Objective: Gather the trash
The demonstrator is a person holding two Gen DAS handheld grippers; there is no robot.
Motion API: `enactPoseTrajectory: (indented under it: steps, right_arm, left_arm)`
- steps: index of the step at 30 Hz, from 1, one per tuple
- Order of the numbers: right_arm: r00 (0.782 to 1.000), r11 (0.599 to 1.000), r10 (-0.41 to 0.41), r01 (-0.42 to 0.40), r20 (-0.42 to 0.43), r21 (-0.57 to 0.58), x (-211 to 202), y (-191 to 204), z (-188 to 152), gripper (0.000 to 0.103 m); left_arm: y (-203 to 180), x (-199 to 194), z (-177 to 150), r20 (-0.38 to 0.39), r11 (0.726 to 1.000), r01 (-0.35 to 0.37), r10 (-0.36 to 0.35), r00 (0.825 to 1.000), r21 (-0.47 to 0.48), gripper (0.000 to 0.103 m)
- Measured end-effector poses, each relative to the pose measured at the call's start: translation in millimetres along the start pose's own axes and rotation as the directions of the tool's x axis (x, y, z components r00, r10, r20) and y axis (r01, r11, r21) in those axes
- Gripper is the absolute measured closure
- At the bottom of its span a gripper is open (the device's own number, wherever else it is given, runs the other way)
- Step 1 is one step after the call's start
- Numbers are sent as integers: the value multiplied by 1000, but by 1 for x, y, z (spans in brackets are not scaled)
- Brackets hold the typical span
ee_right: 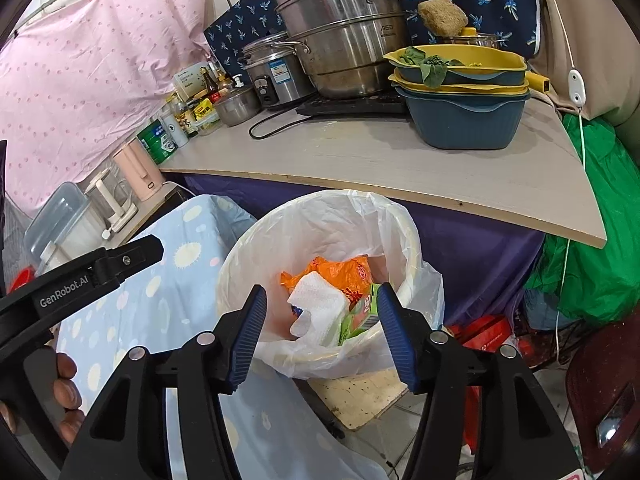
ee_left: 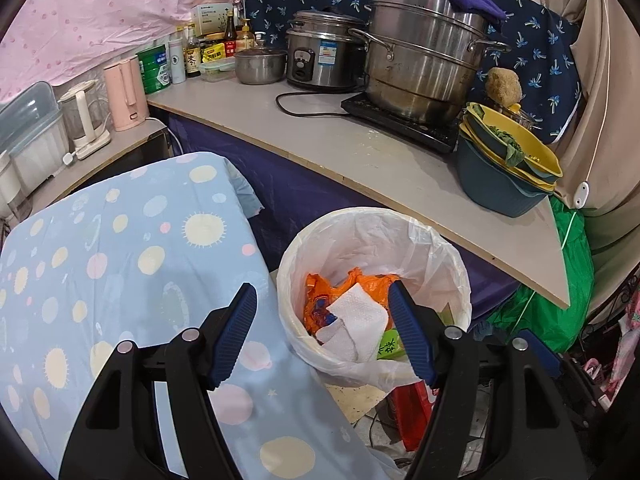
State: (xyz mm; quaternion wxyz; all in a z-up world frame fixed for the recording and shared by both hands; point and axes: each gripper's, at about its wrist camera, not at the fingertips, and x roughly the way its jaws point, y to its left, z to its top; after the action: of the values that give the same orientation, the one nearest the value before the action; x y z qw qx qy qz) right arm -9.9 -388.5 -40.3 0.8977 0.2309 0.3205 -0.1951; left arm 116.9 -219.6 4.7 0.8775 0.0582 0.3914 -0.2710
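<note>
A round bin with a white plastic liner (ee_left: 432,248) stands on the floor below the counter; it also shows in the right wrist view (ee_right: 396,216). Inside lie a white paper towel (ee_left: 360,316) (ee_right: 320,300), an orange wrapper (ee_left: 320,292) (ee_right: 344,270) and a green carton (ee_left: 390,346) (ee_right: 362,314). My left gripper (ee_left: 322,334) is open and empty above the bin's near left rim. My right gripper (ee_right: 322,334) is open and empty above the bin's near rim. The left gripper's body (ee_right: 80,276) shows at the left of the right wrist view.
A table with a light blue dotted cloth (ee_left: 120,280) (ee_right: 160,292) stands left of the bin. The counter (ee_left: 360,160) (ee_right: 360,160) behind holds steel pots (ee_left: 420,48), a rice cooker (ee_left: 320,56), stacked yellow and blue basins (ee_left: 504,168) (ee_right: 464,92), bottles and kettles. Green bag (ee_right: 592,260) at right.
</note>
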Motion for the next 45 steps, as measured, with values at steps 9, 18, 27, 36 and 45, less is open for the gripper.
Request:
enactPoseTrajectory:
  steps: [9, 18, 27, 36, 45]
  right_arm:
    - [999, 999, -34, 34, -8, -34, -8, 9, -8, 35]
    - [998, 995, -66, 64, -21, -74, -13, 17, -18, 23]
    - [996, 993, -82, 79, -32, -85, -15, 20, -27, 18]
    - [995, 992, -91, 86, -49, -97, -15, 23, -39, 7]
    - [992, 987, -117, 110, -56, -113, -21, 23, -49, 7]
  left_arm:
    - [13, -4, -18, -12, 997, -83, 83, 997, 0, 32]
    - [31, -12, -35, -20, 989, -147, 147, 989, -11, 22]
    - [42, -18, -51, -29, 977, -213, 212, 977, -5, 12]
    - [48, -20, -65, -55, 974, -227, 226, 973, -9, 12]
    - [42, -25, -78, -61, 976, -220, 220, 974, 5, 12]
